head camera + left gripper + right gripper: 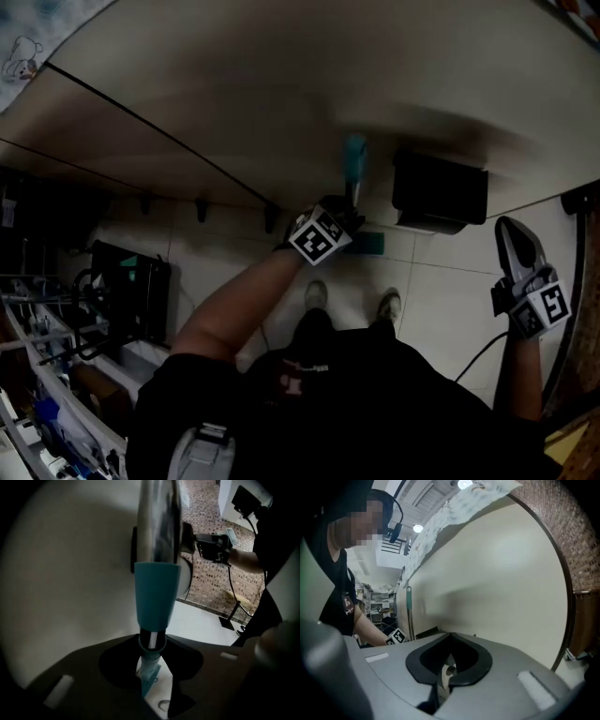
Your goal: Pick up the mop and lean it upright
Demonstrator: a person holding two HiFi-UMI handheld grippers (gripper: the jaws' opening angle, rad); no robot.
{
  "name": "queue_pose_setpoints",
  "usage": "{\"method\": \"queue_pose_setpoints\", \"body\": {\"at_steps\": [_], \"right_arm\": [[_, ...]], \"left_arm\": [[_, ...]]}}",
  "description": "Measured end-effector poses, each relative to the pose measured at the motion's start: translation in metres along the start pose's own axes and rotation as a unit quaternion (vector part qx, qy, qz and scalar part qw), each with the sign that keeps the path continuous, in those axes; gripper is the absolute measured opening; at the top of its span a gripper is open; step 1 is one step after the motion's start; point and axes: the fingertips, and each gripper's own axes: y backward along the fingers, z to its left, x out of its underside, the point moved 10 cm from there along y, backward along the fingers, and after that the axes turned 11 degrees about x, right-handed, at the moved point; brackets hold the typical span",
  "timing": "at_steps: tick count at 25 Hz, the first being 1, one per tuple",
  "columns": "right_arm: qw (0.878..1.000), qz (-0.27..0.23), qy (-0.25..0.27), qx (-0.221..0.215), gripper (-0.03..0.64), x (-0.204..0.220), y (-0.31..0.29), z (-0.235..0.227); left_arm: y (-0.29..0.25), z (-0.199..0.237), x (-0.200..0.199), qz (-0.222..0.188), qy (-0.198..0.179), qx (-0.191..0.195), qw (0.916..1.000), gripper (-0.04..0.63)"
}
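**Head view.** The left gripper (349, 208) is held out in front at the cream wall panel (234, 103). It is clamped on the mop (354, 159), a silver metal pole with a teal plastic sleeve. The pole stands near upright, close against the panel. Its flat teal mop head (375, 244) lies on the pale tiled floor (441, 291), just ahead of the person's shoes. A black box (441, 192) sits at the foot of the panel, just right of the mop. The right gripper (511, 230) is well apart at the right, its pointed jaws together with nothing in them.

**Left gripper view.** The left gripper (151, 644) has its jaws pinched on the mop (157, 597) just below the teal sleeve. A brick wall (206, 508) shows beyond.

**Right gripper view.** The right gripper (450, 637) has its jaws closed tip to tip and empty. The mop (408, 609) stands upright at the panel, far off to the left.
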Motion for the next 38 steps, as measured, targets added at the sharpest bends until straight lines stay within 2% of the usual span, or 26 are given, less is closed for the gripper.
{"method": "queue_pose_setpoints", "body": {"at_steps": [4,8,12,15,20,23,26,28,30,31,34,38], "right_arm": [[1.000,0.015,-0.009,0.002,0.015,0.010,0.002,-0.005],[0.999,0.035,-0.016,0.001,0.015,0.012,0.008,-0.011],[0.999,0.047,-0.024,0.000,0.015,0.050,0.017,0.005],[0.998,0.052,-0.030,0.003,0.015,0.061,0.024,0.010],[0.997,0.059,-0.038,0.010,0.015,0.063,0.034,0.003],[0.997,0.058,-0.042,0.012,0.015,0.070,0.031,-0.002],[0.997,0.062,-0.046,0.008,0.015,0.083,0.005,-0.014],[0.997,0.062,-0.048,0.007,0.015,0.082,-0.003,-0.018],[0.997,0.058,-0.049,0.009,0.015,0.074,0.000,-0.018],[0.997,0.055,-0.049,0.009,0.015,0.070,0.004,-0.017],[0.998,0.047,-0.047,0.012,0.015,0.064,0.007,-0.019],[0.999,0.033,-0.038,0.012,0.015,0.051,-0.002,-0.022]], "left_arm": [[-0.036,0.004,0.019,0.027,-0.005,0.005,0.9996,0.129],[-0.069,0.009,0.031,0.058,0.007,0.010,0.9983,0.129],[-0.094,0.010,0.074,0.079,0.003,0.013,0.9968,0.129],[-0.106,0.006,0.081,0.072,0.000,0.022,0.9972,0.129],[-0.121,0.009,0.052,0.051,0.004,0.015,0.9986,0.129],[-0.131,0.021,0.053,0.055,0.021,0.006,0.9982,0.131],[-0.145,0.047,0.066,0.056,0.045,0.012,0.9973,0.138],[-0.145,0.055,0.068,0.041,0.067,0.016,0.9968,0.160],[-0.137,0.053,0.065,0.017,0.091,0.019,0.9956,0.241],[-0.131,0.050,0.063,0.005,0.100,0.020,0.9948,0.261],[-0.110,0.043,0.068,-0.030,0.129,0.013,0.9911,0.281],[-0.055,0.038,0.084,-0.096,0.167,-0.024,0.9810,0.281]]}}
